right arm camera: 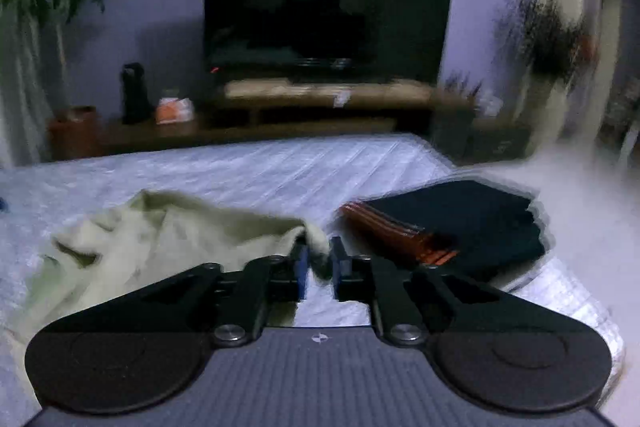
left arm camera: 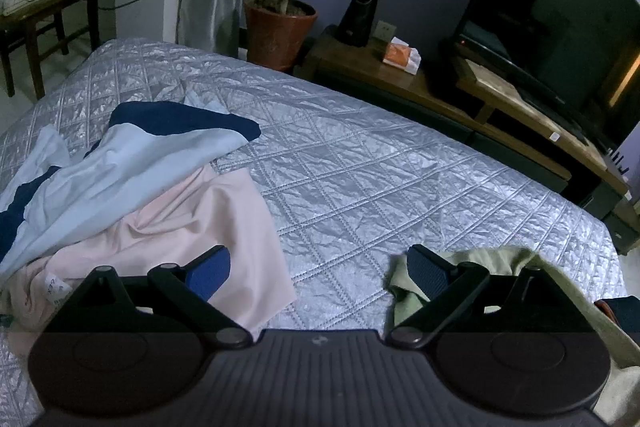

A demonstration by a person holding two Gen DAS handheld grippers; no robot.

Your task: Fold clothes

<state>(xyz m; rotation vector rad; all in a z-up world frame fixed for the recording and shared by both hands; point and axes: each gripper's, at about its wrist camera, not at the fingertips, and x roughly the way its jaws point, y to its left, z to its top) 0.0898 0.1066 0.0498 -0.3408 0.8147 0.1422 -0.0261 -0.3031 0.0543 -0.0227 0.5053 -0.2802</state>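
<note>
While left tool [left arm camera: 318, 273] gapes, right tool [right arm camera: 319, 269] pinches green garment [right arm camera: 160, 239].

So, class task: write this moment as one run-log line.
left gripper: open over bed | right gripper: nearly closed, green garment corner between fingers | folded pile: beside it

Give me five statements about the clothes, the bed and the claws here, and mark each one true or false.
1. The left claw stands wide open with nothing between its pads. True.
2. A corner of the pale green cloth garment sits between the right claw's pads. True.
3. The pale pink garment is folded neatly. False: it lies crumpled under a light blue and navy garment.
4. The folded dark clothes stack sits on the wooden TV bench. False: it rests on the silver quilted bedspread.
5. The television is showing a bright picture. False: the flat-screen television is dark.
</note>
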